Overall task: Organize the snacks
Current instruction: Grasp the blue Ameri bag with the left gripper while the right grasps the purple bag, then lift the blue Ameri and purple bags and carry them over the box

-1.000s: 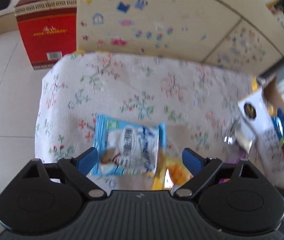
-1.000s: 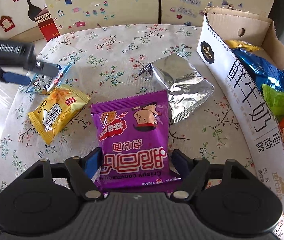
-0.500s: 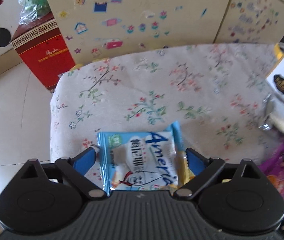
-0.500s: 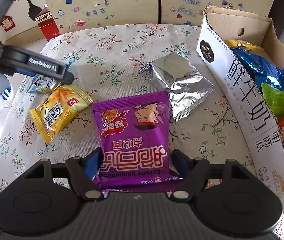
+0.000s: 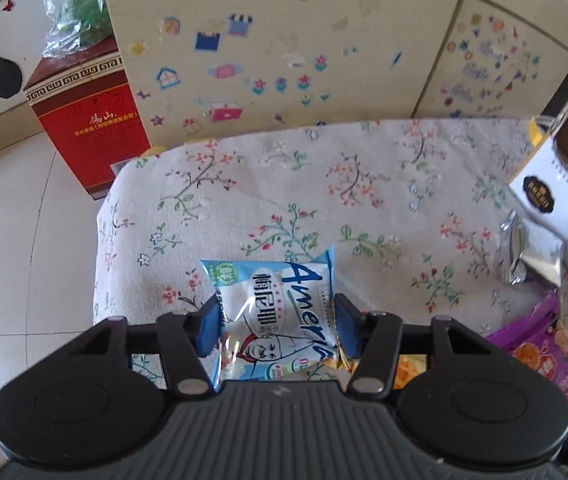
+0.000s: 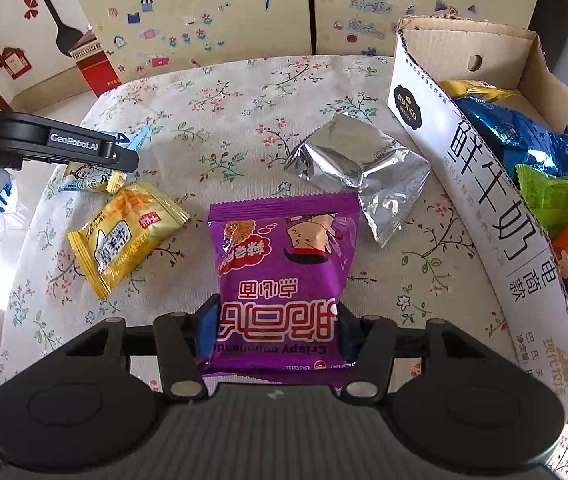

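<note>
Down on the flowered tablecloth point(image 6: 244, 120), both grippers have just been closing, each with a snack between its jaws. The left gripper point(image 5: 276, 320) is clamped on the pale blue packet point(image 5: 274, 312): its blue pads point(image 5: 209, 326) press into both side edges and the wrapper buckles between them. This packet lies near the left edge of the table, where the cloth falls away to the tiled floor point(image 5: 16, 220). The right gripper point(image 6: 278, 334) is clamped on the purple packet point(image 6: 284, 264), pinching its near end by the sides, close to the near edge of the table.

Between the two held snacks lies the yellow packet point(image 6: 124, 236), just beside the blue one and a little apart from the purple one. A silver foil packet point(image 6: 360, 168) sits beyond the purple packet, its corner close to that packet's far right corner. To the right stands the open cardboard box point(image 6: 480, 176), its long white wall running along the table's right side, near the foil packet; blue, green, yellow and red bags point(image 6: 524, 148) already lie inside.

The far half of the cloth is bare, up to the stickered cabinet point(image 6: 204, 12) behind. A red carton point(image 5: 92, 120) stands on the floor at the far left corner
</note>
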A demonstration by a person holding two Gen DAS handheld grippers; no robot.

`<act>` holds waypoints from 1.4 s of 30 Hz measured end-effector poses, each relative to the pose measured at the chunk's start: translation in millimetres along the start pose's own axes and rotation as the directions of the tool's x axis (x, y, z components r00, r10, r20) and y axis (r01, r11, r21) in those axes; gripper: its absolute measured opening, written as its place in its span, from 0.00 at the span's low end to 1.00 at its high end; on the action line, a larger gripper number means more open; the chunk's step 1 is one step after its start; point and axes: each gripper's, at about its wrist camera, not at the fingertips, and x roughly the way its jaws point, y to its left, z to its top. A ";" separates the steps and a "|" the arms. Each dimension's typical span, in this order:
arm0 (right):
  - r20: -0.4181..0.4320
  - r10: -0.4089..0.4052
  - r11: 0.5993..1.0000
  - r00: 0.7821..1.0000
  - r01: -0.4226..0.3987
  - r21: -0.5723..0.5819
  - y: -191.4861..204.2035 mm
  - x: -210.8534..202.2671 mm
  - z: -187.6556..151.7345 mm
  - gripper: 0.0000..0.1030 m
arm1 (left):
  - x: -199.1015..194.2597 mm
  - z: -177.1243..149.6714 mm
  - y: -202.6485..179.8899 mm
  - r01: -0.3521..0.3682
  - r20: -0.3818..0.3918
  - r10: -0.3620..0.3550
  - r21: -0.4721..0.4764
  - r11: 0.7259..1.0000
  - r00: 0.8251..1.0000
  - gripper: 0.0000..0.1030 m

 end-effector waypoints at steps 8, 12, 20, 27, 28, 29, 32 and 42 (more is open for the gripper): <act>0.036 0.040 0.998 0.999 -0.042 0.051 -6.6 -9.9 5.4 0.58 | -19.2 7.4 -12.5 0.019 0.070 -0.021 0.035 0.999 0.997 0.53; 0.070 0.052 0.996 0.996 -0.056 0.063 -9.1 -19.1 8.8 0.58 | -25.8 9.5 -20.1 0.021 0.092 -0.026 0.056 0.998 0.995 0.53; 0.120 0.063 0.995 0.991 -0.071 0.071 -14.3 -36.3 13.9 0.58 | -38.8 12.8 -31.8 0.010 0.148 -0.022 0.084 0.996 0.989 0.53; 0.148 0.056 0.995 0.987 -0.067 0.073 -15.9 -42.2 18.0 0.58 | -50.6 12.8 -50.2 0.011 0.196 -0.036 0.128 0.992 0.980 0.53; 0.151 0.053 0.995 0.987 -0.065 0.075 -16.7 -43.0 18.2 0.58 | -51.6 13.2 -53.1 0.011 0.202 -0.038 0.134 0.991 0.979 0.53; 0.154 0.050 0.995 0.987 -0.062 0.076 -17.5 -43.8 18.4 0.58 | -53.0 13.8 -55.5 0.014 0.206 -0.042 0.138 0.990 0.978 0.53; 0.165 0.042 0.995 0.985 -0.056 0.080 -20.2 -46.6 18.8 0.58 | -57.0 15.9 -62.4 0.018 0.222 -0.051 0.145 0.989 0.974 0.53; 0.238 0.006 0.991 0.971 -0.037 0.128 -40.5 -66.8 27.2 0.58 | -66.7 20.1 -82.8 0.035 0.266 -0.079 0.166 0.986 0.961 0.53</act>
